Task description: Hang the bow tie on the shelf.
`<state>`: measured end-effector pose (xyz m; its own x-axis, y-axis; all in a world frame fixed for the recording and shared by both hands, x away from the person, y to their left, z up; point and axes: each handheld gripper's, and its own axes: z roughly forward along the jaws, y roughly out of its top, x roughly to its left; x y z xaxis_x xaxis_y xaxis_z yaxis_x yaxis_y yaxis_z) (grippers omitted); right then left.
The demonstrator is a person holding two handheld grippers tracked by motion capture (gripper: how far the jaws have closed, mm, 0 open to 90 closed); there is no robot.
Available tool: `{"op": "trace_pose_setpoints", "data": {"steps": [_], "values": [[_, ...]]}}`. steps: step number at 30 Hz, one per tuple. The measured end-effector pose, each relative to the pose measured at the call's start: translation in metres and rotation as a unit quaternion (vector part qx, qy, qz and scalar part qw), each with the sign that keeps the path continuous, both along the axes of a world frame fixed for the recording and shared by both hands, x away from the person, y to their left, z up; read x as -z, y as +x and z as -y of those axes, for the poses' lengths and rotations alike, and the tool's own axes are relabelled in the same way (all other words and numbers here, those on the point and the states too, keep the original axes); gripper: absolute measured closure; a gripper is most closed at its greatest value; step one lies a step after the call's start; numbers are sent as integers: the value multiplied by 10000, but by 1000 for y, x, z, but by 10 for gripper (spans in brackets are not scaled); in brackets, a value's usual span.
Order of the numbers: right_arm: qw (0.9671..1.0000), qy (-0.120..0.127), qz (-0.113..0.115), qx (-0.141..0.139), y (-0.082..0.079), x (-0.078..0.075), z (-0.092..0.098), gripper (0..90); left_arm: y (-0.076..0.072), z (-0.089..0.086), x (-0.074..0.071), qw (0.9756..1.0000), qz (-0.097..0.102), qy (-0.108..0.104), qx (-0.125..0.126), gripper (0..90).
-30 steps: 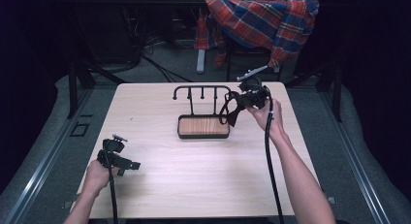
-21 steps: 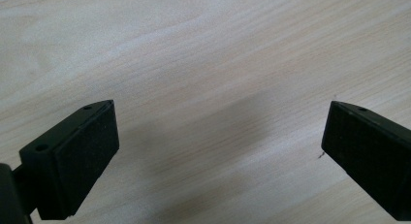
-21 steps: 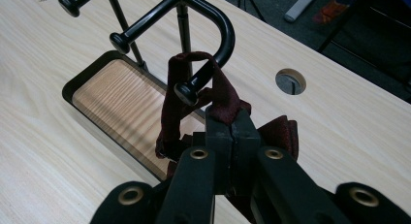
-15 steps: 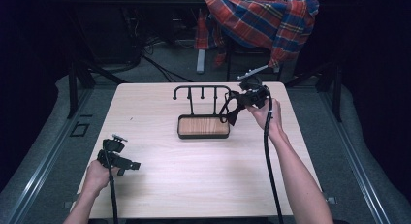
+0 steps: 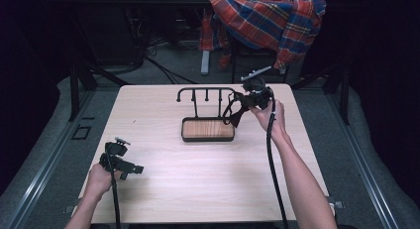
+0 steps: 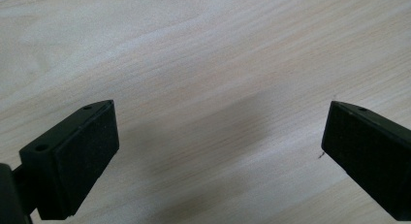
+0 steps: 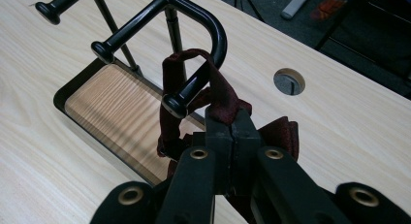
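One dark maroon fabric strap point(image 7: 220, 95), soft, light, limp: my right gripper point(image 7: 231, 129) has its jaws clamped on its loop, draped over the black metal hook rack point(image 7: 194, 83). I'd grip near the loop. Left gripper point(image 6: 220, 151) jaws wide, empty, above the pale wooden surface point(image 6: 203, 49).

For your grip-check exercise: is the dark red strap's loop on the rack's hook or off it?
On: the dark red strap loops over the hook, with the right gripper shut on it.
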<state>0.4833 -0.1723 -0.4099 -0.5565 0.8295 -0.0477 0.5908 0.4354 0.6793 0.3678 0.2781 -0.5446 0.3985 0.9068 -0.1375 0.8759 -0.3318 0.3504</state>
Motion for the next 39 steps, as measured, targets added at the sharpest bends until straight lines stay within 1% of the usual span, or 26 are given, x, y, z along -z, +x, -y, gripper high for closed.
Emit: {"op": "trace_pose_setpoints", "data": {"steps": [2,10,15,28,39], "values": [[10000,-23,-17,-1,1,1,0,891,0,0,0,10000,-15,-1,9,0],[10000,13,-44,63,4,4,0,891,0,0,0,10000,-21,-10,27,1],[9999,47,-109,112,7,9,0,891,0,0,0,10000,-22,-7,34,1],[9995,146,-232,155,12,19,-3,888,0,0,0,10000,-22,-13,35,0],[9993,218,-262,129,13,23,-5,882,0,1,0,10000,-33,-9,35,0]]}}
